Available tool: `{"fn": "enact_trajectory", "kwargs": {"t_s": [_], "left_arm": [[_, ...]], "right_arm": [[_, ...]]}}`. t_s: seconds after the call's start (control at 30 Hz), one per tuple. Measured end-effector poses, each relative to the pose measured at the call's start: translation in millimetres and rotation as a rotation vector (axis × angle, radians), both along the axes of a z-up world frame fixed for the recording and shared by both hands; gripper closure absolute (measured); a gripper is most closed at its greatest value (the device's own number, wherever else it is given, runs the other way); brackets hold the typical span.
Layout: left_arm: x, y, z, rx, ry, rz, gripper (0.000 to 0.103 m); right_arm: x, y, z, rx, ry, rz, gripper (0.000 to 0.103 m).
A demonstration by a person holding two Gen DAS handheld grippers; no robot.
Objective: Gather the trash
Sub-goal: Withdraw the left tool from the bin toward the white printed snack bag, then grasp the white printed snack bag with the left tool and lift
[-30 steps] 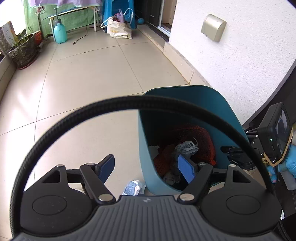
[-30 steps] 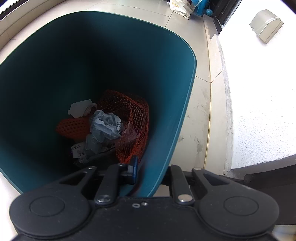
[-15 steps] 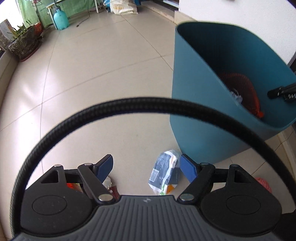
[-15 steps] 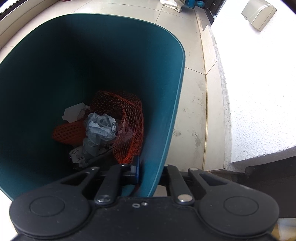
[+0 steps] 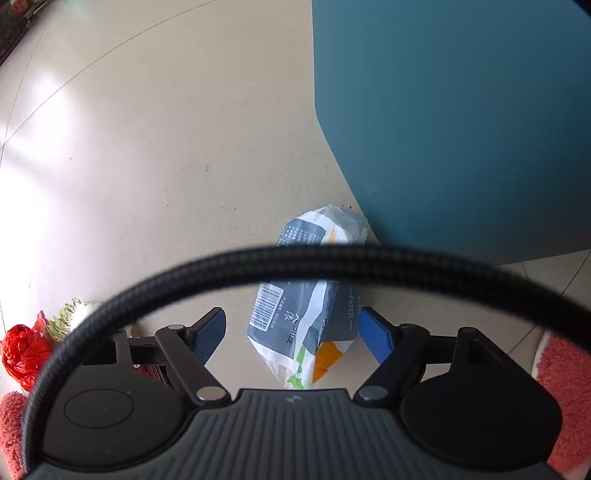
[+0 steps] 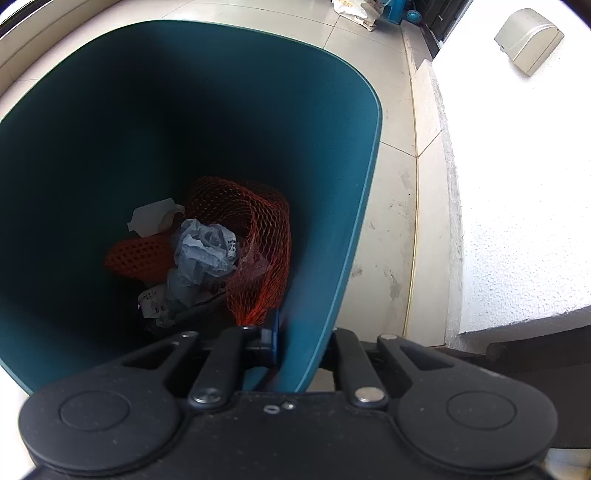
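A grey-and-white plastic paper wrapper (image 5: 295, 325) with a barcode lies on the tiled floor against the foot of the teal trash bin (image 5: 461, 129). My left gripper (image 5: 291, 334) points straight down over it, open, and its blue pads (image 5: 210, 332) straddle the wrapper without pressing on it. My right gripper (image 6: 291, 343) is shut on the near wall of the bin (image 6: 354, 229), with one blue pad (image 6: 273, 336) inside. Down in the bin lie an orange net (image 6: 258, 229), a crumpled grey bag (image 6: 203, 251) and white paper scraps (image 6: 155, 218).
A crumpled red plastic piece (image 5: 22, 350) and a green-white wad (image 5: 70, 317) lie on the floor to the left. Pink fuzzy fabric (image 5: 565, 369) shows at the right edge. A white wall (image 6: 517, 184) with a grey cover box (image 6: 528, 35) stands right of the bin.
My left gripper has dropped from above the bin down to the floor, and now straddles the wrapper. The right gripper has kept its hold on the bin wall.
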State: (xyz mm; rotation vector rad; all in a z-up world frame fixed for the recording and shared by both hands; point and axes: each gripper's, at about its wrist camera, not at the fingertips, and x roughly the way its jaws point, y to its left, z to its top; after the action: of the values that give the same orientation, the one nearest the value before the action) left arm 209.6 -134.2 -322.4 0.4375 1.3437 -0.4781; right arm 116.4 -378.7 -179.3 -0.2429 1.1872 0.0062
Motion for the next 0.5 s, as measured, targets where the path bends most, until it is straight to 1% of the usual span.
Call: {"fn": "enact_trajectory", "kwargs": {"t_s": [0.1, 0.17, 0.2, 0.23, 0.27, 0.3, 0.33, 0.4, 0.43, 0.5], "left_arm": [[5, 5, -15, 0.019, 0.018, 0.027, 0.025], [7, 10, -18, 0.008, 0.021, 0.048, 0.027], [7, 11, -19, 0.005, 0.026, 0.054, 0.037], [8, 13, -19, 0.001, 0.037, 0.062, 0.051], [8, 14, -20, 0.003, 0.043, 0.07, 0.056], [8, 15, -18, 0.001, 0.042, 0.072, 0.066], [7, 15, -16, -0.002, 0.041, 0.07, 0.081], [6, 19, -8, -0.007, 0.037, 0.083, 0.09], [5, 21, -4, -0.006, 0.026, 0.088, 0.093], [3, 27, 8, -0.008, 0.004, 0.095, 0.094]], "right_arm": [[1, 1, 1, -0.002, 0.001, 0.006, 0.093], [1, 0, 1, 0.001, 0.001, 0.006, 0.093], [1, 0, 1, 0.003, 0.001, 0.003, 0.093], [1, 0, 2, 0.004, 0.0, 0.002, 0.093], [1, 0, 2, 0.004, 0.0, 0.0, 0.093], [1, 0, 2, 0.004, 0.0, -0.002, 0.093], [1, 0, 2, 0.004, -0.001, -0.004, 0.093], [1, 0, 3, 0.004, -0.001, -0.006, 0.093], [1, 0, 3, 0.004, -0.001, -0.007, 0.093], [1, -1, 3, 0.007, -0.004, -0.01, 0.093]]}}
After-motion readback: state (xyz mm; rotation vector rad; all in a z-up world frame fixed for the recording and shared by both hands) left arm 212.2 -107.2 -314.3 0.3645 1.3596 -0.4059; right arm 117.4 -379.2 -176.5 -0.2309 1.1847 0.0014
